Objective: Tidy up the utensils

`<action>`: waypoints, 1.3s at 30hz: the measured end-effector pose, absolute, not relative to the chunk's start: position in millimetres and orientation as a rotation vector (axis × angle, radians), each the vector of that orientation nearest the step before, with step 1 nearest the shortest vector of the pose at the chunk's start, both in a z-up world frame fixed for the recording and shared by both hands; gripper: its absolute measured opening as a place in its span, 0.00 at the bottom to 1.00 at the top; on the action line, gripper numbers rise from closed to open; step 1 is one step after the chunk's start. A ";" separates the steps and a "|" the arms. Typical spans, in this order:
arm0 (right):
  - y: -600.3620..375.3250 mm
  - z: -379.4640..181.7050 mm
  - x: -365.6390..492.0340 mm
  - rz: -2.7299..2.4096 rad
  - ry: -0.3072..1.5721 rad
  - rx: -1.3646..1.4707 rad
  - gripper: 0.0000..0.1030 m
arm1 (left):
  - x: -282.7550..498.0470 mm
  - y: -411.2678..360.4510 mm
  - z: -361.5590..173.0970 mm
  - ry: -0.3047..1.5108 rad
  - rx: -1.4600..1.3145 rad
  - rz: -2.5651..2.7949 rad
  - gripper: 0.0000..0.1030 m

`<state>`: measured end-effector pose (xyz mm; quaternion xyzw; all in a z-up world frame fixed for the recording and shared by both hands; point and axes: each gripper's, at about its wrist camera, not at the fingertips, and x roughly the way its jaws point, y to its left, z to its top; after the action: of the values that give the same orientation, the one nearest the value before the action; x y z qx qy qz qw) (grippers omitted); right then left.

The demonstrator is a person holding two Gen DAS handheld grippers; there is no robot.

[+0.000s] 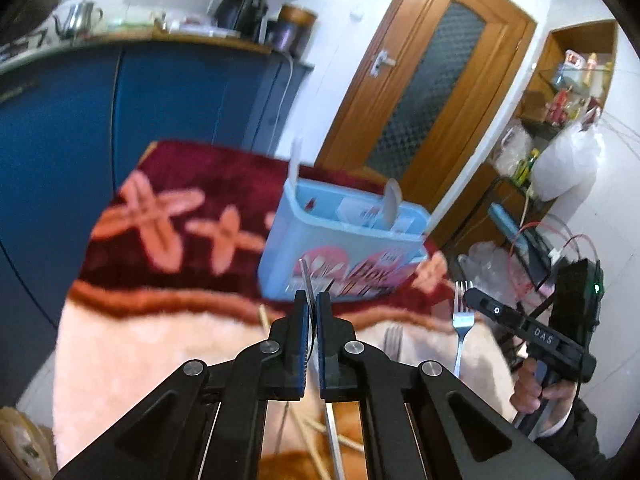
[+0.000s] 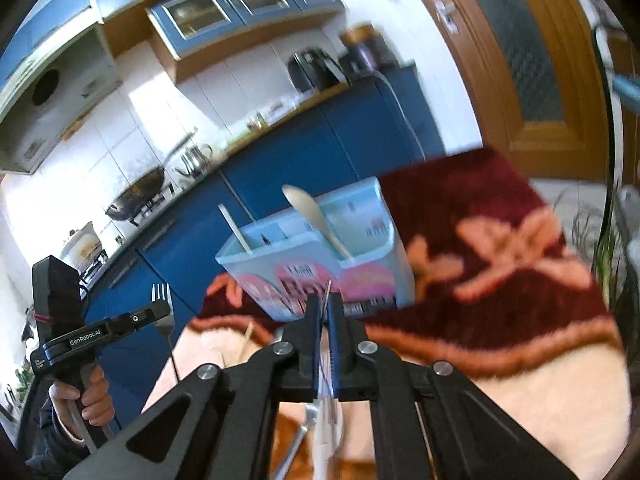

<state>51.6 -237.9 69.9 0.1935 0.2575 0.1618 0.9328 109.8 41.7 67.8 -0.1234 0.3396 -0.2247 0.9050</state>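
Our left gripper (image 1: pixel 312 300) is clamped shut on a fork, which we see edge-on as a thin metal strip between the pads; in the right wrist view its tines (image 2: pixel 161 294) stand up clear above the fingers. Our right gripper (image 2: pixel 325 304) is likewise closed on a second fork (image 1: pixel 463 320), whose tines point up and whose handle hangs below the grip.

Just beyond both tools stands the light blue utensil holder (image 1: pixel 340 252), upright on the dark red patterned blanket (image 1: pixel 180 216). A pale spoon (image 2: pixel 310 210) leans in one compartment and a white stick-like handle (image 2: pixel 236 228) in another. Near us, on the pale part of the blanket, lie more utensils, among them another fork (image 1: pixel 394 342) and some chopsticks (image 1: pixel 262 316).

We judge the forks stiff, light and smooth, so they may swivel or slip if pinched far from their middle. A hold close under the tines should keep them steady for lowering handle-first into a compartment. The holder looks light and could tip if knocked.
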 end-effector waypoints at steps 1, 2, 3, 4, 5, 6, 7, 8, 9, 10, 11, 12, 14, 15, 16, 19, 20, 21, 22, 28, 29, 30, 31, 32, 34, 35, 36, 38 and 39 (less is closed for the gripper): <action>-236.1 74.8 50.1 0.327 0.507 0.387 0.03 | 107.1 41.5 73.7 0.673 -0.258 -0.460 0.02; -234.4 80.7 47.7 0.319 0.480 0.374 0.03 | 104.5 41.9 79.5 0.644 -0.261 -0.457 0.02; -233.6 85.2 46.0 0.312 0.461 0.365 0.03 | 102.1 40.5 83.8 0.622 -0.263 -0.456 0.01; -233.2 90.1 44.5 0.311 0.437 0.357 0.03 | 100.4 39.5 89.0 0.598 -0.269 -0.456 0.01; -233.9 94.6 43.7 0.314 0.415 0.355 0.03 | 99.6 38.9 93.5 0.580 -0.275 -0.455 0.01; -234.2 97.6 43.1 0.313 0.402 0.355 0.03 | 99.0 38.0 98.9 0.557 -0.282 -0.458 0.01; -234.0 101.1 43.1 0.312 0.386 0.352 0.03 | 98.0 36.9 103.1 0.537 -0.285 -0.459 0.01; -234.0 104.1 43.0 0.311 0.370 0.347 0.03 | 96.4 34.9 107.7 0.520 -0.285 -0.458 0.01; -234.5 106.2 42.2 0.308 0.359 0.343 0.03 | 96.3 32.7 112.8 0.500 -0.281 -0.456 0.01; -233.5 108.3 42.5 0.306 0.349 0.339 0.03 | 96.9 30.6 117.6 0.483 -0.277 -0.456 0.01; -232.9 110.4 43.8 0.308 0.341 0.337 0.03 | 97.4 28.7 121.6 0.469 -0.278 -0.460 0.01; -231.5 111.5 44.3 0.310 0.337 0.337 0.03 | 98.4 27.0 124.8 0.460 -0.278 -0.463 0.01; -231.8 114.0 47.4 0.313 0.331 0.342 0.03 | 101.1 24.3 132.5 0.441 -0.285 -0.470 0.01; -232.1 115.1 47.8 0.314 0.329 0.344 0.03 | 103.2 23.6 136.2 0.431 -0.292 -0.476 0.01; -232.6 116.0 48.4 0.314 0.326 0.345 0.03 | 104.4 23.4 139.7 0.422 -0.299 -0.478 0.01; -233.7 118.9 50.5 0.315 0.315 0.344 0.03 | 107.5 23.9 151.7 0.390 -0.324 -0.488 0.01; -234.2 119.8 51.1 0.314 0.312 0.344 0.03 | 108.5 24.1 156.1 0.378 -0.329 -0.491 0.01; -235.1 120.3 51.2 0.313 0.310 0.345 0.03 | 109.2 24.2 159.8 0.368 -0.330 -0.492 0.01; -236.3 120.5 51.6 0.312 0.308 0.347 0.03 | 110.6 23.8 164.0 0.356 -0.329 -0.489 0.01; -240.2 128.4 55.0 0.315 0.290 0.360 0.03 | 128.6 22.8 176.5 0.328 -0.358 -0.483 0.01; -240.3 131.0 55.7 0.316 0.286 0.357 0.03 | 132.2 23.0 177.0 0.327 -0.367 -0.485 0.01; -239.6 134.2 56.0 0.317 0.280 0.354 0.03 | 135.2 23.8 177.5 0.326 -0.376 -0.489 0.01; -239.7 137.1 56.5 0.317 0.272 0.351 0.03 | 139.7 24.6 178.3 0.327 -0.389 -0.501 0.01; -240.0 141.1 57.0 0.317 0.260 0.348 0.03 | 143.5 25.2 178.7 0.329 -0.400 -0.509 0.01; -241.0 148.3 58.5 0.317 0.239 0.346 0.03 | 148.7 27.2 179.6 0.331 -0.420 -0.515 0.01; -240.8 151.9 59.6 0.319 0.227 0.343 0.03 | 152.1 28.1 180.1 0.330 -0.428 -0.516 0.01; -240.0 155.0 60.3 0.318 0.219 0.340 0.03 | 155.1 28.5 181.0 0.328 -0.436 -0.515 0.01; -238.0 161.0 62.8 0.315 0.199 0.331 0.03 | 160.5 29.8 182.4 0.322 -0.446 -0.512 0.01; -236.8 163.2 64.3 0.312 0.190 0.325 0.03 | 162.3 30.1 182.5 0.319 -0.450 -0.511 0.01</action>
<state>64.3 -236.8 163.2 0.1610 0.0939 0.1546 0.9702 162.3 30.1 182.5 -0.2197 0.1557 -0.2497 0.9301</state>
